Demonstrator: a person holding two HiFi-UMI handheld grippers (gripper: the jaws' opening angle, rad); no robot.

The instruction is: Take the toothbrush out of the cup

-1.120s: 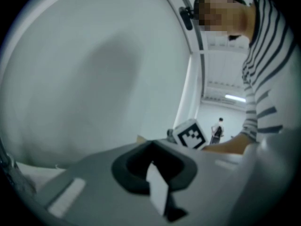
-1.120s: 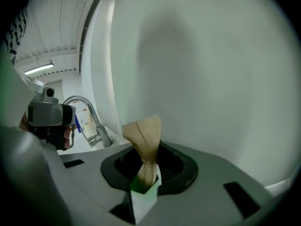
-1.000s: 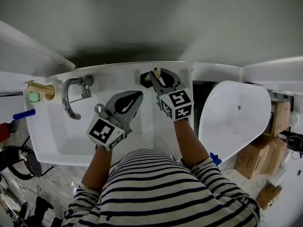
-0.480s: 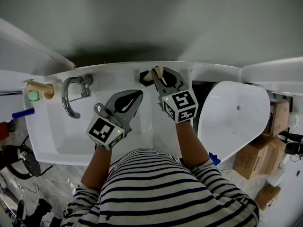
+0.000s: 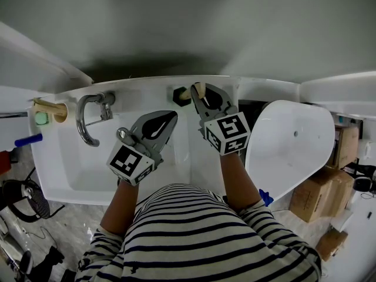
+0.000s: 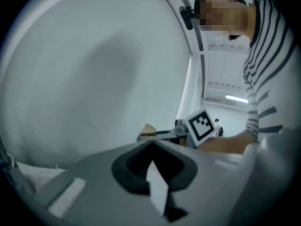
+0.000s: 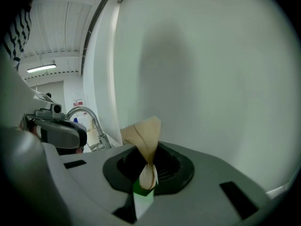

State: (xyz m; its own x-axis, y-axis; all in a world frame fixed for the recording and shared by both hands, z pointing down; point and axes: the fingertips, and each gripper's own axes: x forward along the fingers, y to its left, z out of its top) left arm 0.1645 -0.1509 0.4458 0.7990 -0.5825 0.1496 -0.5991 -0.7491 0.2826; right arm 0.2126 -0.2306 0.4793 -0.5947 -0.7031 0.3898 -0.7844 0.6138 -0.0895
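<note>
Item one: my right gripper (image 5: pixel 195 91), at the sink's (image 5: pixel 59 175) back ledge. Its jaws have just been closing and now pinch the toothbrush (image 7: pixel 143 135), tan-wrapped end sticking up between them.

Item two: cup (image 5: pixel 175 94) – dark, on the ledge, just beside the right jaws at nine o'clock; whether the brush touches it I cannot tell.

Item three: my left gripper (image 5: pixel 169 118) – jaws together, nothing between them, over the basin.

Item four: tap (image 5: pixel 85 119), at ten o'clock from the left gripper.
</note>
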